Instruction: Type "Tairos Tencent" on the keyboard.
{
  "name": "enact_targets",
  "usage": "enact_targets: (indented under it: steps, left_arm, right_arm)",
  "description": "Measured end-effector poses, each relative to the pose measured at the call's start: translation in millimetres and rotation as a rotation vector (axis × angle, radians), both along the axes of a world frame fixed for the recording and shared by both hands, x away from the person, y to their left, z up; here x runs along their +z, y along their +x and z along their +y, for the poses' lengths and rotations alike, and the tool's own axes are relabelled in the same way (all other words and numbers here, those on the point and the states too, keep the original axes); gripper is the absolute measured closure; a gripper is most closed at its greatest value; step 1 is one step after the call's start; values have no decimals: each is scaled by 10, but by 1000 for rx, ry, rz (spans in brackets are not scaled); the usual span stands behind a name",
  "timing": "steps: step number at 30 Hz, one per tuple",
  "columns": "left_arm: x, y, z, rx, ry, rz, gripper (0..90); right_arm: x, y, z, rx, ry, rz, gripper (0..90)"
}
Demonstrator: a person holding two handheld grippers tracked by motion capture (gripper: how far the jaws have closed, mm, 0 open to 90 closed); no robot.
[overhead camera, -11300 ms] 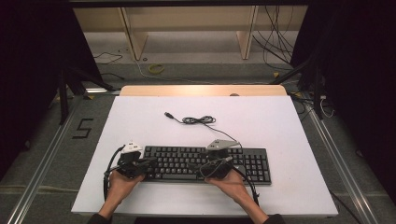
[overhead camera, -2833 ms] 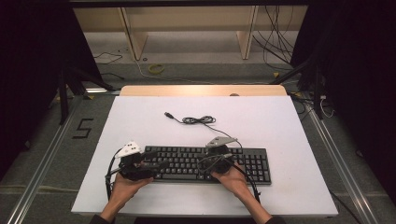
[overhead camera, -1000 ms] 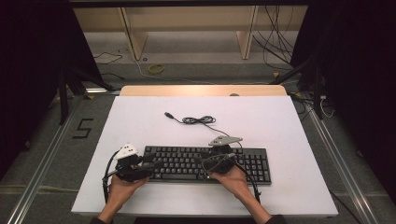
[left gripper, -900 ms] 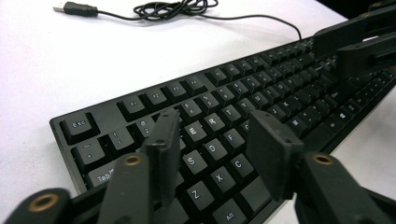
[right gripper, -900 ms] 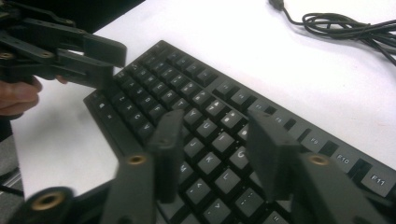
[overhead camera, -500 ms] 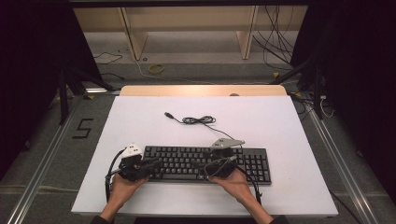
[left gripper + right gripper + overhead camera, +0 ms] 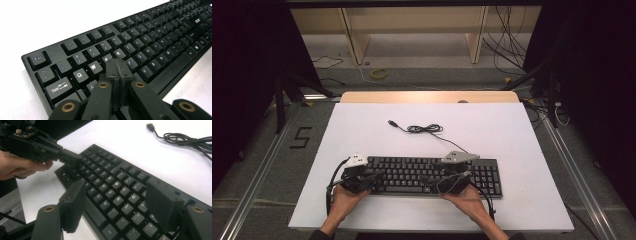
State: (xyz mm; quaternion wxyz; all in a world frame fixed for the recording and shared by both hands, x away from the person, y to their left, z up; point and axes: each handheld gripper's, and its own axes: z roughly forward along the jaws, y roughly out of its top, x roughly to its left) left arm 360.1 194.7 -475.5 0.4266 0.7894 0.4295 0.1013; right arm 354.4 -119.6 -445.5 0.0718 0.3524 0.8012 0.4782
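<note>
Light falls from above onto the table [image 7: 512, 130], whose white top is bright, nearly blown out in both gripper views. Around the table the room is dark at left and right, while the floor beyond it is dimly lit. Shadows on the table are soft and short. The high view is slightly grainy. In the left gripper view the keyboard [image 7: 140, 47] is sharp near the camera and soft at its far end; close-up jaws blur slightly
</note>
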Motion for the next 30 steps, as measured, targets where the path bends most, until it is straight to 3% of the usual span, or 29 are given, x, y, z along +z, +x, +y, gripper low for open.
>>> enact_targets:
  steps: [28, 30]
  left_arm:
    - [-71, 66, -50, -7, 41, 40, 890]
    - [-84, 65, -54, -3, 29, 45, 890]
  right_arm:
    - [-15, -108, -28, 19, -9, -7, 308]
    - [-13, -112, -29, 19, -9, -7, 308]
